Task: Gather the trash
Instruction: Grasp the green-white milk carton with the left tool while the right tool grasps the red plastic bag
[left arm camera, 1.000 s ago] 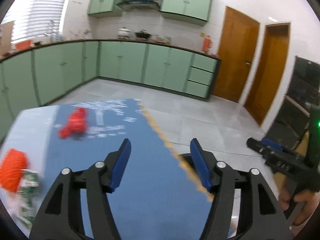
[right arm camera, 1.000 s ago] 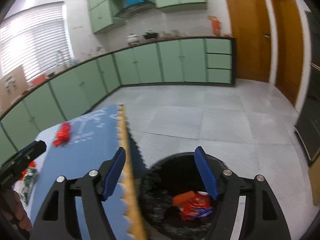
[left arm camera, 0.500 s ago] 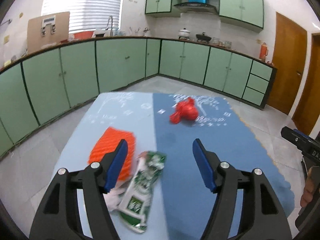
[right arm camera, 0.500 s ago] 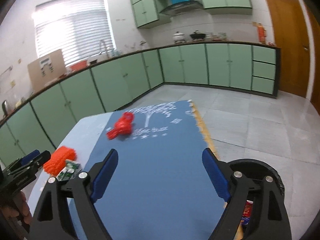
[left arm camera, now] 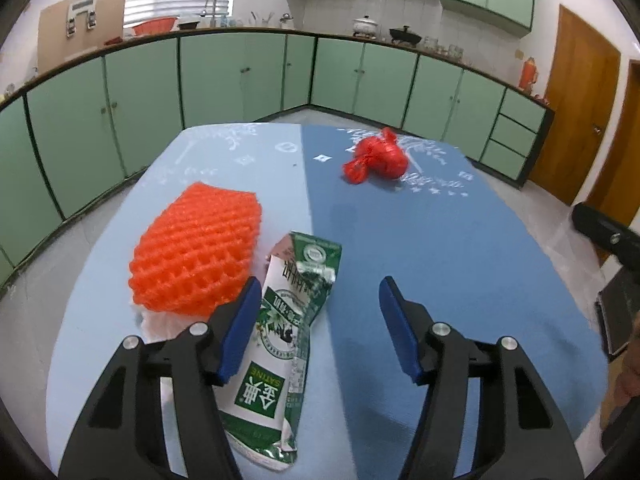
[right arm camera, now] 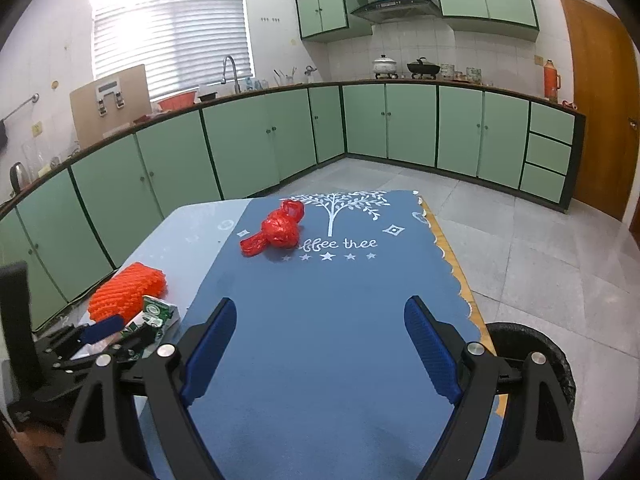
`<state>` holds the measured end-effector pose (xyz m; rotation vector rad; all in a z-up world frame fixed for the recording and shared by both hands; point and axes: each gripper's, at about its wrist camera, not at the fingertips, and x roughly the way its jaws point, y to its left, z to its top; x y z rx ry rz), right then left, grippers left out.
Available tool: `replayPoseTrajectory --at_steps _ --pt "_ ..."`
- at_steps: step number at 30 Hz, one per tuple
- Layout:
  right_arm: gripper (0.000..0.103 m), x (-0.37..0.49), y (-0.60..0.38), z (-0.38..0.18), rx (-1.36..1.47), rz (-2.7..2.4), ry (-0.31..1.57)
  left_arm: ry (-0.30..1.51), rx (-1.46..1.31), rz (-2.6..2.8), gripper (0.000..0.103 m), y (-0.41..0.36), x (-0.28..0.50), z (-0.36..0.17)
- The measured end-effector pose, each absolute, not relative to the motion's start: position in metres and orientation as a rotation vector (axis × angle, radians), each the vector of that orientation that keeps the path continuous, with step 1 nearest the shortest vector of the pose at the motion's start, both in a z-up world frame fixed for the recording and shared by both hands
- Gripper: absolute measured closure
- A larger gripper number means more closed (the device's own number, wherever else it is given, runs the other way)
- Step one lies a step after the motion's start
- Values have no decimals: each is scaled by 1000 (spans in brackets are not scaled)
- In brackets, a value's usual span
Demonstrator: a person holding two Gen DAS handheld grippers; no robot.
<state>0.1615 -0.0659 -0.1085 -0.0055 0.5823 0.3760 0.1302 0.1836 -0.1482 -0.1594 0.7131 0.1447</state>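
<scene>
The left hand-held gripper (left arm camera: 316, 320) hangs over the flattened milk carton (left arm camera: 288, 320), jaws apart and just narrowing, gripping nothing. The right hand-held gripper (right arm camera: 320, 336) gapes empty above the desk (right arm camera: 320, 360), the red bag (right arm camera: 280, 232) at 12 o'clock.

Both views swing from floor and bin to the table — the left gripper (left arm camera: 316, 322) now hangs over the green milk carton (left arm camera: 286, 344), jaws closing slightly; the right gripper (right arm camera: 320, 350) spreads wider, nothing between.
</scene>
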Motion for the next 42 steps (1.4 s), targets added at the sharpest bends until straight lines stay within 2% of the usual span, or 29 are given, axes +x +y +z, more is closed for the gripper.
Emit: replayPoseTrajectory --at_steps 2,4,6,8,10,14,20,30,42 --pt "19 163 -65 -109 -13 375 585 737 -178 130 45 185 134 -154" --pt "19 165 -64 -111 -14 374 589 753 -170 125 54 182 137 -158" --pt "19 167 -63 -112 -14 375 591 787 -175 121 72 181 141 -165" --pt "19 168 -62 -114 -15 377 595 787 -176 146 80 181 140 -167" --pt "19 168 -62 -114 -17 378 593 785 -197 154 93 185 139 -167" --pt "19 170 -63 -115 -10 378 597 763 -234 155 97 189 133 -163" --pt "19 179 -61 -111 5 386 582 682 -253 128 98 185 133 -135" --pt "22 243 -28 -106 51 386 544 611 -262 120 98 192 188 -103" --pt "29 322 31 -139 -24 398 627 628 -263 158 98 220 252 -125"
